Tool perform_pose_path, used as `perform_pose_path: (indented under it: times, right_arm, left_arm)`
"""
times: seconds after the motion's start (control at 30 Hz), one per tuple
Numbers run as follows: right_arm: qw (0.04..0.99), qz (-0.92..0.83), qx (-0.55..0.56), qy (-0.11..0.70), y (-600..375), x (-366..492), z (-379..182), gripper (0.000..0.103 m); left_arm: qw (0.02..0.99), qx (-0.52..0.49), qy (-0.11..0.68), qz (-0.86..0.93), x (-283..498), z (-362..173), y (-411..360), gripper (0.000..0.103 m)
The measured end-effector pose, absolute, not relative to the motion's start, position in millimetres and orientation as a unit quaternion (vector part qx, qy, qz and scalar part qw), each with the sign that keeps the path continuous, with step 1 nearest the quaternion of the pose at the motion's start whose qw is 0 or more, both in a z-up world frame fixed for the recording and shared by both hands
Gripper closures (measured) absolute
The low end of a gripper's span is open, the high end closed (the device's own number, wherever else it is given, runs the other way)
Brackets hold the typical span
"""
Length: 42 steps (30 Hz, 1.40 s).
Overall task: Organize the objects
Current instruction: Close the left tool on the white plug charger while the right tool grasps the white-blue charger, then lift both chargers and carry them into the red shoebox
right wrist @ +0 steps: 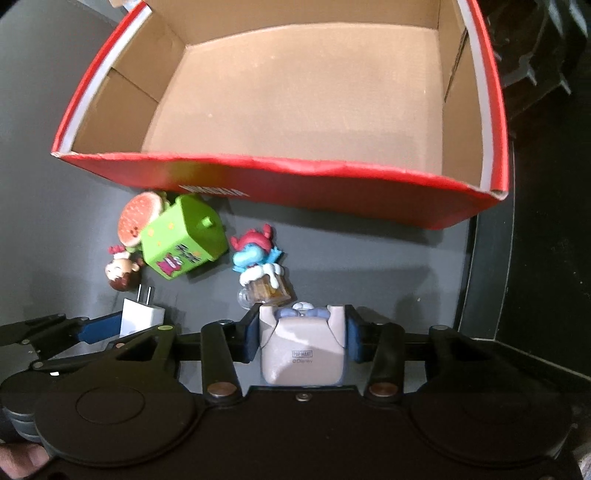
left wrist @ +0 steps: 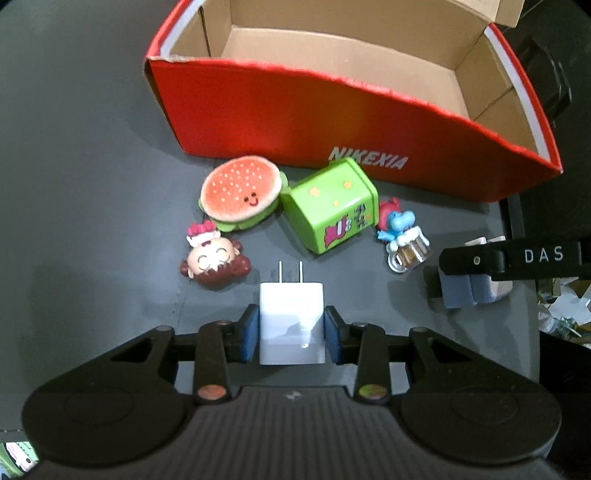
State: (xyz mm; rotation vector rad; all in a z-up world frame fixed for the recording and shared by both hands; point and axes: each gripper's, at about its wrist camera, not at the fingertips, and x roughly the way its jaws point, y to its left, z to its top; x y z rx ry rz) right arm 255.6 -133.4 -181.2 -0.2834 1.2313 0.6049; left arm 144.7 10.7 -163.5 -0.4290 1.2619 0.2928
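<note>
My left gripper (left wrist: 291,325) is shut on a white plug charger (left wrist: 291,317), prongs pointing forward. My right gripper (right wrist: 302,328) is shut on a beige toy figure base (right wrist: 301,347) marked Pop Mart. An open red shoebox (left wrist: 295,118), cardboard inside, stands behind; it fills the top of the right wrist view (right wrist: 280,177). On the dark table before it lie a burger toy (left wrist: 240,192), a green box (left wrist: 330,206), a girl's head figure (left wrist: 214,262) and a blue figure on a beer mug (left wrist: 402,240). The right gripper also shows at the right of the left wrist view (left wrist: 465,288).
The dark grey table (left wrist: 92,184) ends at a right edge close to the shoebox's corner (right wrist: 476,258). Dark furniture stands beyond that edge (right wrist: 535,55). The box lid flap rises at the back (left wrist: 495,7).
</note>
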Motion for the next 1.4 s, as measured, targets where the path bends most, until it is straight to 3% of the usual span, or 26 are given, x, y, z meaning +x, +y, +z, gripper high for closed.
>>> perform_pose_path:
  times: [1.4]
  right_arm:
    - [0.806,0.384,-0.047,0.448,-152,230,-77,0.059]
  left_arm:
    - [0.847,-0.15,0.498,0.11,144,-59,18,0.067]
